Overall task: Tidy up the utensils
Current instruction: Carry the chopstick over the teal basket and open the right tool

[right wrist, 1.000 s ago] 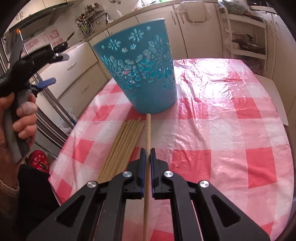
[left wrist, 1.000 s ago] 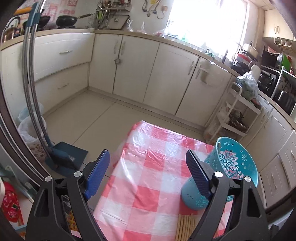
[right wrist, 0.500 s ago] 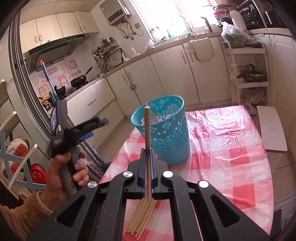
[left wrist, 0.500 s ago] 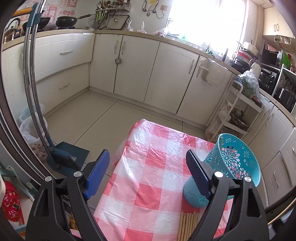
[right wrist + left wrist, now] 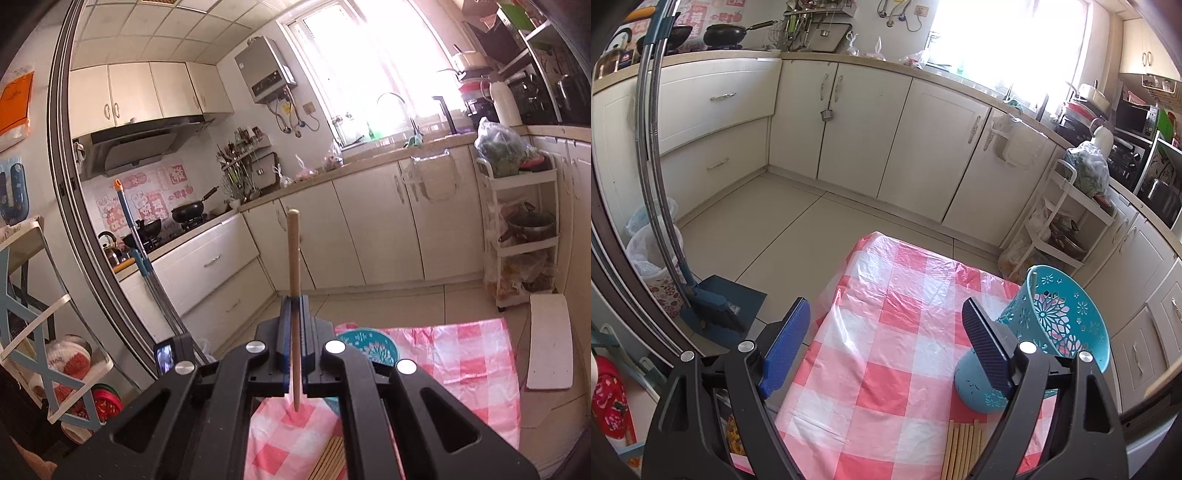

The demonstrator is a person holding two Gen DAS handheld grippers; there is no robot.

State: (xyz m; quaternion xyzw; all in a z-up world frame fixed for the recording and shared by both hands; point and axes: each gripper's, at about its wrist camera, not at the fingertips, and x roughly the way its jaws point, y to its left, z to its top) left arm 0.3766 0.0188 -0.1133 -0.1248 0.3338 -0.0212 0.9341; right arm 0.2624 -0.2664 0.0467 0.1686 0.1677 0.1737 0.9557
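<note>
Right gripper (image 5: 294, 334) is clamped tight on one chopstick (image 5: 294, 251), which stands upright, its top poking well above the pads and the thin end hanging out below over the table (image 5: 476, 354). In that same view the cup (image 5: 369, 345) is mostly hidden behind the gripper body, just a slice of teal rim showing at about 1 o'clock from the pads, so I can't really tell how far the stick is from it.

Left gripper (image 5: 886, 339) is wide open, nothing between its blue pads, hovering over the near edge of the checkered cloth. From there the cup (image 5: 1060, 328) sits at roughly 3 o'clock, partly behind the right-hand pad, standing on the table (image 5: 886, 295). The rest of the chopsticks (image 5: 962, 448) lie in a bundle flat on the cloth at about 5 o'clock, just beside the cup's base. A dustpan (image 5: 724, 306) sits on the floor at 9 o'clock.
</note>
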